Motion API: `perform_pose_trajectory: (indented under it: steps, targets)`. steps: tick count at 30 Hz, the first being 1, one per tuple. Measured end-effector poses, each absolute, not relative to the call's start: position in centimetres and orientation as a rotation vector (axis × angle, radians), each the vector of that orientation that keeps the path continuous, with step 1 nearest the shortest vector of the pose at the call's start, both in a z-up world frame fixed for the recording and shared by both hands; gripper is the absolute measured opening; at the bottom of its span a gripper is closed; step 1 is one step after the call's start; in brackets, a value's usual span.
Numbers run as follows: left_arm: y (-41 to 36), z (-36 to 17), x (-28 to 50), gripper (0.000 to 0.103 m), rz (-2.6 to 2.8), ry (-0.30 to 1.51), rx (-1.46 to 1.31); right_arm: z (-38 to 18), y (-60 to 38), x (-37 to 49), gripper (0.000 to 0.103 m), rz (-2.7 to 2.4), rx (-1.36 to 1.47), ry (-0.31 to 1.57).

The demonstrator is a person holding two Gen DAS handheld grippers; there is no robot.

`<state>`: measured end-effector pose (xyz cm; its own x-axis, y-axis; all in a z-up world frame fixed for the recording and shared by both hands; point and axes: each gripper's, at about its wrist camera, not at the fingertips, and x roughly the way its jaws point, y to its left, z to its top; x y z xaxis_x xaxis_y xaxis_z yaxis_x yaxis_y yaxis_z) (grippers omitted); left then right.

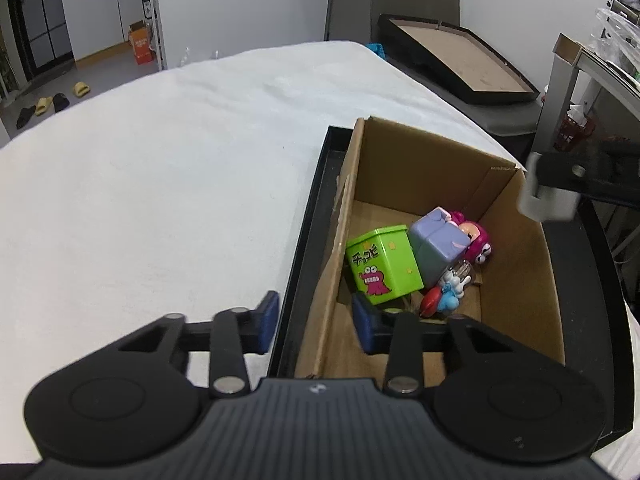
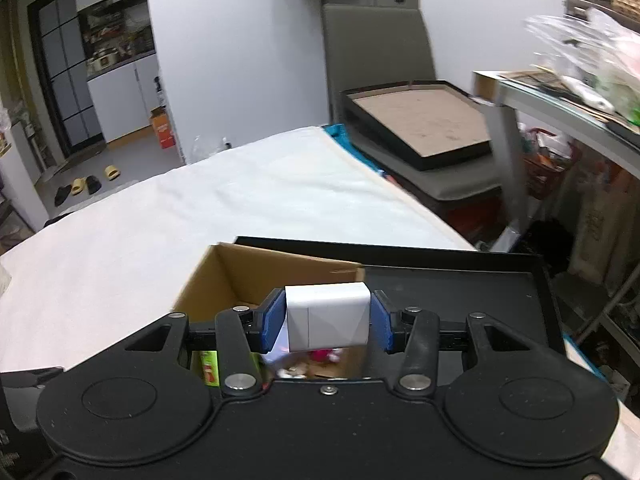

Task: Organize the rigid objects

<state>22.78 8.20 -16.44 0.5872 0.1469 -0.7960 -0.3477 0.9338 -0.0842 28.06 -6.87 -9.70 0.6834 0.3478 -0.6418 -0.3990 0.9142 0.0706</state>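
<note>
A cardboard box [image 1: 516, 280] sits in a black tray [image 1: 308, 216] on the white-covered table. Inside lie a green tin [image 1: 384, 266], a lilac box [image 1: 438, 244], a pink figure [image 1: 478, 242] and a small red and blue toy [image 1: 444, 298]. My left gripper [image 1: 316, 324] is open and empty, straddling the box's left wall. My right gripper [image 2: 326, 322] is shut on a white block [image 2: 328, 320] above the cardboard box [image 2: 240, 276]; the block also shows in the left wrist view [image 1: 546, 202], over the box's right rim.
The white cloth [image 1: 160, 168] covers the table to the left. A chair carrying a second black tray [image 2: 424, 128] stands past the table's far edge. A cluttered shelf [image 2: 580, 92] is on the right.
</note>
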Motion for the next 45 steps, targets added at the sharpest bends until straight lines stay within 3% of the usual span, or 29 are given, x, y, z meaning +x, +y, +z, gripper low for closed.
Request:
perform_pose_trajectory:
  steps: [4, 7, 18, 22, 33, 45]
  targets:
    - [8.5, -17.1, 23.1, 0.020, 0.274, 0.923, -0.277, -10.2, -4.9, 28.1, 0.045, 0.437, -0.097, 0.716]
    - [8.8, -17.3, 23.1, 0.016, 0.268, 0.922, -0.301, -10.4, -3.7, 28.2, 0.045, 0.453, -0.106, 0.720]
    - [9.4, -17.7, 23.1, 0.016, 0.253, 0.927, -0.334, -9.8, -1.2, 29.3, 0.046, 0.503, -0.106, 0.695]
    - [9.8, -17.6, 23.0, 0.016, 0.252, 0.925, -0.336, -9.6, -0.9, 29.2, 0.055, 0.518, -0.108, 0.668]
    - [9.3, -16.9, 22.8, 0.016, 0.243, 0.924, -0.301, -10.0, -5.7, 28.0, 0.056, 0.424, -0.017, 0.753]
    - [8.5, -13.7, 22.0, 0.020, 0.221, 0.953, -0.290, -8.2, -10.9, 25.8, 0.075, 0.330, 0.062, 0.754]
